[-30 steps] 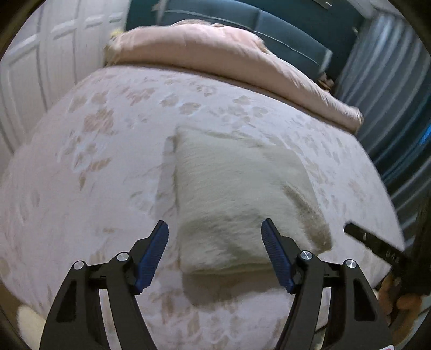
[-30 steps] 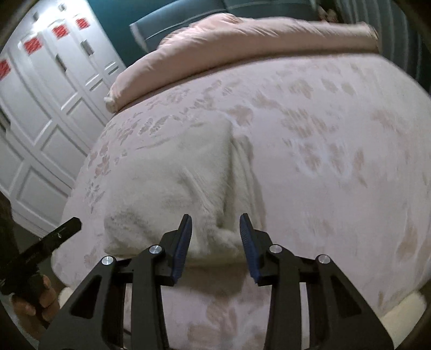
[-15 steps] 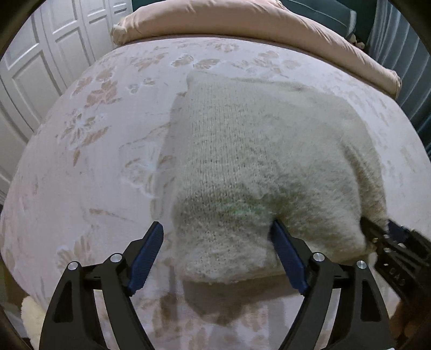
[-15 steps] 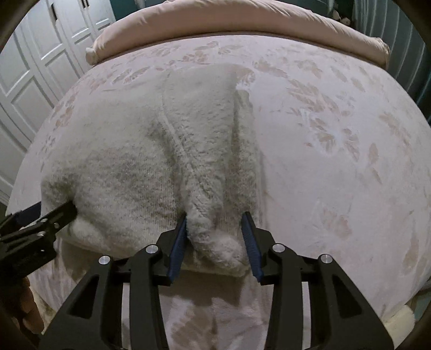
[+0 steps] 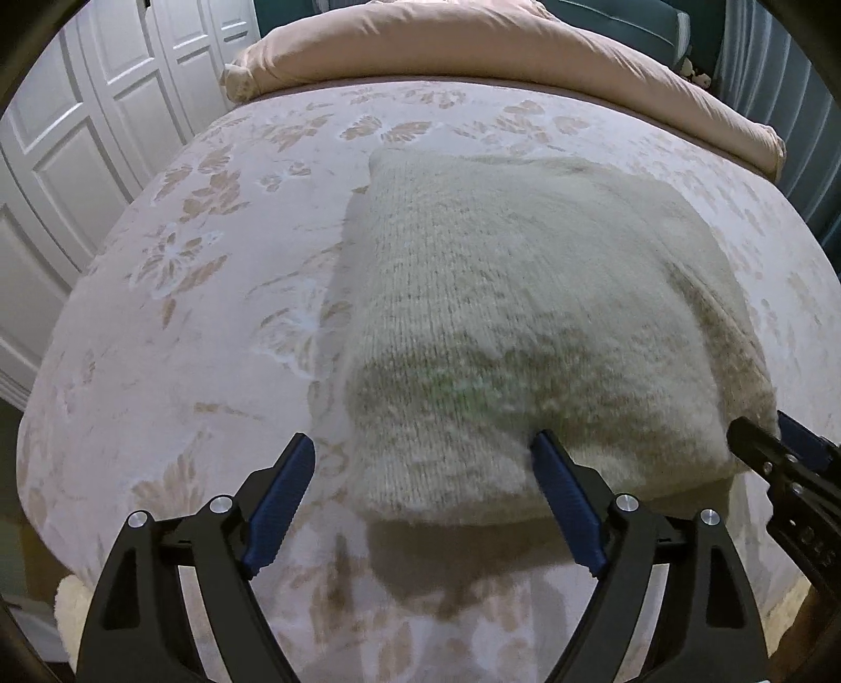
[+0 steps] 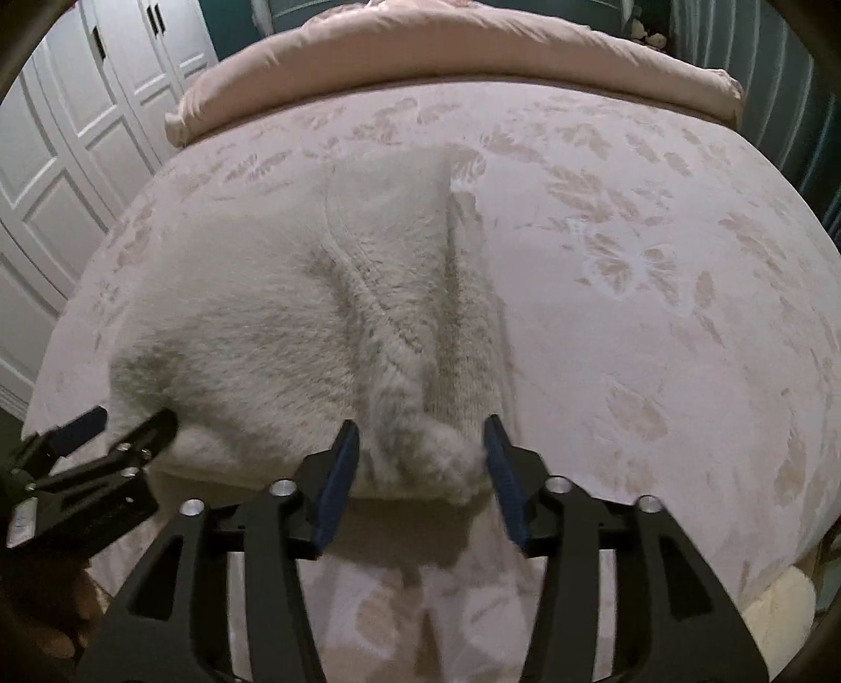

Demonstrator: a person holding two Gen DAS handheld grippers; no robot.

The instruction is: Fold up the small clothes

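A cream knitted sweater (image 5: 525, 294) lies folded on the bed's near edge; it also shows in the right wrist view (image 6: 294, 326). My left gripper (image 5: 420, 504) is open, its jaws wide around the sweater's near left corner. My right gripper (image 6: 415, 473) is open around the near right corner, where a sleeve fold (image 6: 404, 399) bunches between its jaws. Each gripper shows in the other's view, the right one (image 5: 778, 462) at the sweater's right corner and the left one (image 6: 105, 441) at its left.
The bed has a pale floral cover (image 5: 200, 294) and a rolled pink duvet (image 5: 473, 47) at its far end. White wardrobe doors (image 5: 63, 136) stand to the left. Teal curtains (image 5: 788, 52) hang at the right. The bed edge drops off just below the grippers.
Both grippers have moved forward to the sweater's near edge, and the sweater now fills more of each view. The right gripper's jaws have opened wider around the sleeve fold.
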